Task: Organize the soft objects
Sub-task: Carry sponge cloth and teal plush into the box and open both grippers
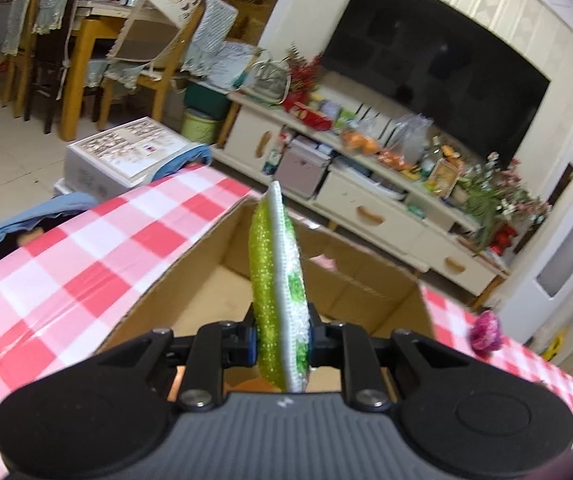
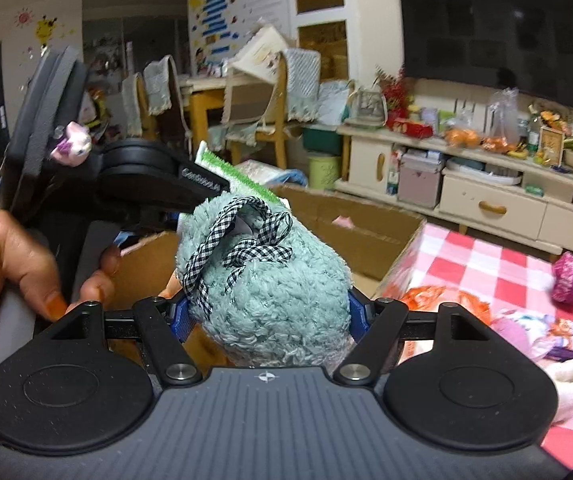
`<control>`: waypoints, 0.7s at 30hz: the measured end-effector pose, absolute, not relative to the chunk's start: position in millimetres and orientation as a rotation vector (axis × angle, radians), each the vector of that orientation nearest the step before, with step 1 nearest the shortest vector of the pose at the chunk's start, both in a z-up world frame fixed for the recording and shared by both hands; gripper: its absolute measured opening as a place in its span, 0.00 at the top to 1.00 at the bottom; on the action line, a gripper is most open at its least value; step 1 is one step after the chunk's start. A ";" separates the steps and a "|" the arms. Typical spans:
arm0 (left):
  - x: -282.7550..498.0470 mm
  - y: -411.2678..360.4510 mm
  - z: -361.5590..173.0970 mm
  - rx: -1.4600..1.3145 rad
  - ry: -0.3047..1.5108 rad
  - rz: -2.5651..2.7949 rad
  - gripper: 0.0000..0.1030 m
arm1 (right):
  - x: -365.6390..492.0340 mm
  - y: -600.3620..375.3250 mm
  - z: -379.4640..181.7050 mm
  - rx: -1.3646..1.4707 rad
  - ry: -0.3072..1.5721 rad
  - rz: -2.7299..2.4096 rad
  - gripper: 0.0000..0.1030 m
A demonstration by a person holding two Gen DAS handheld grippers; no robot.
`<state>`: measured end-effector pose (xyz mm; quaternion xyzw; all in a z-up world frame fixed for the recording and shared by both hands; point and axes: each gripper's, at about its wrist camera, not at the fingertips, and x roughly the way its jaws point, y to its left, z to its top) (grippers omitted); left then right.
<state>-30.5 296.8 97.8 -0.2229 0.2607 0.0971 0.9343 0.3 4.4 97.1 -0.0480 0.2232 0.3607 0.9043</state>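
Currently, scene: two hand-held claws above an open cardboard box (image 1: 222, 280) on a desk (image 1: 66, 264) with a red-and-white checked cover.
Left claw (image 1: 282, 340): pressed together on a flat green-and-white scouring pad (image 1: 280, 280); the pad stands on edge between the blue pads, its top rising toward the centre of the left wrist frame.
Scouring pad, place: in the air over the open box, lower centre of the left wrist frame; in the right wrist frame its green-and-white edge (image 2: 230, 170) shows left of centre, just behind the fleece pouch.
Right claw (image 2: 268, 316): jaws stand wide and pinch a teal fleece pouch (image 2: 270, 280) from both sides; the pouch fills the gap between them.
Fleece pouch, detail: a black-and-white gingham drawstring (image 2: 230, 248) is knotted at its upper end; the pouch sits at the centre of the right wrist frame, in front of the box.
Box, detail: flaps open, interior mostly bare; a small pink item (image 2: 342, 222) lies by the far wall.
Hand (image 2: 10, 276): at the left edge of the right wrist frame, wrapped round the left claw's handle.
Desk, right side: a magenta knitted ball (image 2: 572, 278), an orange mesh item (image 2: 446, 304), a white fleece item (image 2: 570, 380) and other soft items lie in the lower right of the right wrist frame, apart from the box.
Background: a dark television (image 1: 438, 68) above a cream cabinet (image 1: 374, 208), upper right of both frames; wooden chairs (image 1: 142, 64) at upper left.
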 end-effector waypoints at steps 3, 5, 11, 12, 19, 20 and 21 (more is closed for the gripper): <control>-28.0 297.7 93.9 -0.438 0.575 0.228 0.82 | -0.4 4.0 94.1 -0.100 0.496 0.758 0.11; -26.8 298.7 92.5 -0.429 0.599 0.246 0.82 | -4.7 5.2 92.9 -0.110 0.506 0.759 0.08; -33.0 295.3 98.3 -0.387 0.575 0.327 0.55 | -19.7 1.9 97.0 -0.093 0.502 0.771 0.02; -34.3 294.5 99.8 -0.379 0.565 0.337 0.54 | -21.1 2.1 95.1 -0.091 0.498 0.768 0.02; -38.4 287.9 109.3 -0.354 0.527 0.356 0.46 | -27.2 -15.3 93.8 -0.047 0.477 0.724 0.01; -38.5 286.0 110.1 -0.346 0.525 0.353 0.45 | -28.1 -18.3 93.4 -0.042 0.472 0.710 0.01; -38.0 283.8 111.1 -0.339 0.524 0.348 0.43 | -27.3 -20.8 93.3 -0.036 0.469 0.697 0.01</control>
